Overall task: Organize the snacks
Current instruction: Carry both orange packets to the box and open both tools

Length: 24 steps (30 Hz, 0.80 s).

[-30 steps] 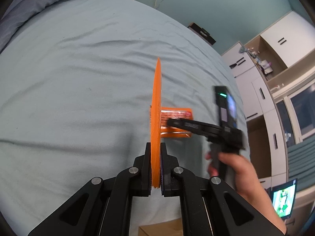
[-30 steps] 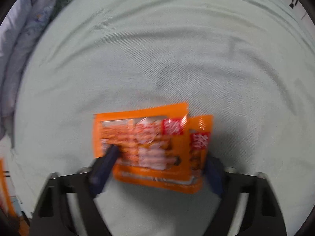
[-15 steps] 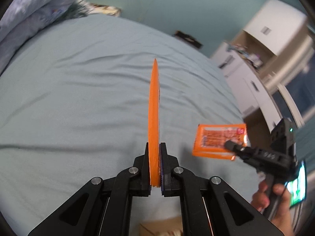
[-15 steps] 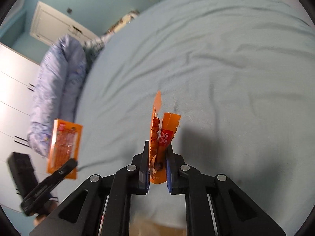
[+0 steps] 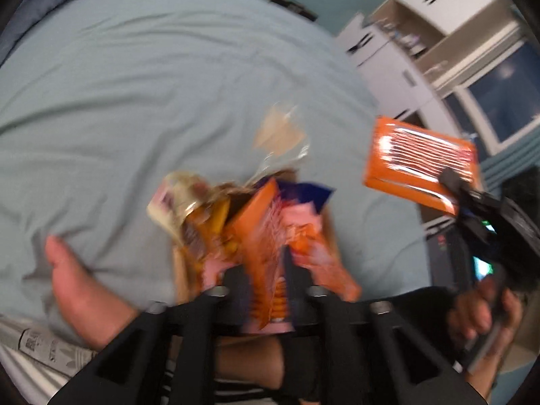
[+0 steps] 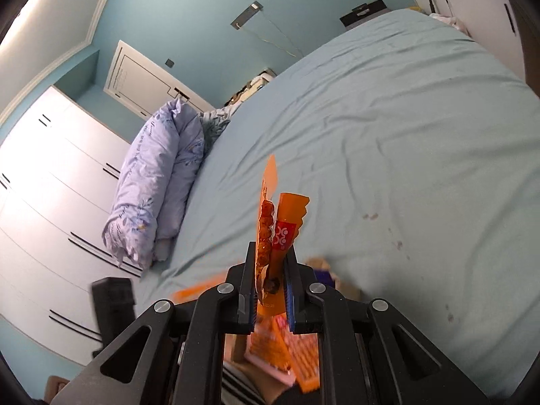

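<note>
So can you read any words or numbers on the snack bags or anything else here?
No text here can be read for sure.
Orange packets in the right gripper: a red square with a white pattern, no clear letters.
Snack bags by the left gripper, jaws opening: print too blurred.
Newspaper: headline too blurred.

The bed [image 5: 135,84] is viewed steeply downward, close up, from the left wrist; its far edge [image 6: 405,101] is faced shallowly from the right wrist; the sheet is shared.

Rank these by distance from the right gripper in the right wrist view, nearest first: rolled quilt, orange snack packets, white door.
1. Orange snack packets: clamped in the right gripper.
2. Rolled quilt: left, on the bed's edge.
3. White door: upper left, far wall.
</note>
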{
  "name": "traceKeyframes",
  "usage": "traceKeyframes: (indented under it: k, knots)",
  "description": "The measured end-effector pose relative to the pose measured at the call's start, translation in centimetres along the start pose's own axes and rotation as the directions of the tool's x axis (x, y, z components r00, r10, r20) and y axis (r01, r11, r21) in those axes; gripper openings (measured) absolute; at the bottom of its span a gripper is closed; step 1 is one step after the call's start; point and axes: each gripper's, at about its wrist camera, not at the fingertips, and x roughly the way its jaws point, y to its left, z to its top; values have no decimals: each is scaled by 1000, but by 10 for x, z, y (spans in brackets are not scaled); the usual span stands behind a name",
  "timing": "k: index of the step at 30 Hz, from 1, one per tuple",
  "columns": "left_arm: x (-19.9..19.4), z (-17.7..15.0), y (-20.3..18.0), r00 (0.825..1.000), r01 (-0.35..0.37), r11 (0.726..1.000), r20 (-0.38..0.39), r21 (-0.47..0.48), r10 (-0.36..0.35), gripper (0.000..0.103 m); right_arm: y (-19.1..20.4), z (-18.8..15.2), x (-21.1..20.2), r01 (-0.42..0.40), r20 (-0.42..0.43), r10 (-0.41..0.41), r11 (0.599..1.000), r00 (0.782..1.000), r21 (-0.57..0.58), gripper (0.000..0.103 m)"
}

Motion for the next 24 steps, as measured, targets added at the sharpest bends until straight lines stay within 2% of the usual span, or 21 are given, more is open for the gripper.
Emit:
traceKeyframes:
  k: [1, 2, 4, 5, 11, 13, 15, 16, 17, 18, 19, 20, 21, 23, 24]
  knots:
    - [-2, 0, 1, 1000, -13, 1000, 9, -7, 13, 66, 1, -7, 0, -5, -16, 5, 1000, 1000, -3, 11]
    - [-7, 1, 1, 999, -24, 1000, 38, -19, 25, 83, 0, -9, -1, -7, -24, 7, 1000, 1000, -1, 11]
    - [-24, 0, 4, 989, -61, 997, 130, -37, 65, 85, 1, -14, 3, -12, -47, 12, 1000, 999, 3, 11]
    - [-28, 1, 3, 985, -77, 997, 152, -32, 81, 87, 3, -15, 6, -22, -60, 22, 1000, 998, 6, 11]
    - [-54, 14, -9, 962, -189, 980, 212, 59, 172, 89, 9, -14, 45, -84, -211, 87, 996, 974, 21, 11]
    - [-62, 17, -14, 951, -220, 968, 245, 118, 187, 92, 8, -12, 61, -84, -250, 86, 996, 964, 20, 16]
    - [-68, 26, -19, 932, -261, 949, 302, 175, 201, 103, 7, -4, 78, 7, -261, -10, 1000, 965, -10, 21]
    - [-68, 30, -24, 921, -281, 940, 331, 193, 207, 103, 0, 0, 87, 115, -287, -118, 993, 951, -28, 40]
    - [-67, 36, -25, 909, -302, 931, 356, 205, 216, 103, -7, 5, 91, 182, -297, -183, 983, 937, -32, 51]
    - [-67, 38, -23, 897, -326, 921, 379, 214, 229, 103, -11, 6, 90, 201, -291, -202, 979, 935, -33, 67]
    - [-64, 41, -20, 884, -353, 912, 394, 210, 251, 103, -14, 14, 84, 198, -260, -202, 979, 944, -40, 71]
    - [-60, 41, -17, 881, -364, 910, 389, 200, 267, 103, -15, 17, 79, 195, -238, -201, 980, 950, -46, 71]
    - [-53, 42, -13, 887, -370, 911, 360, 179, 290, 103, -16, 22, 71, 212, -202, -220, 975, 954, -58, 71]
    - [-46, 41, -5, 905, -360, 917, 302, 170, 299, 103, -15, 31, 55, 312, -128, -322, 946, 938, -91, 71]
    - [-42, 41, -6, 909, -360, 916, 286, 176, 303, 103, -14, 33, 50, 369, -106, -381, 922, 918, -117, 71]
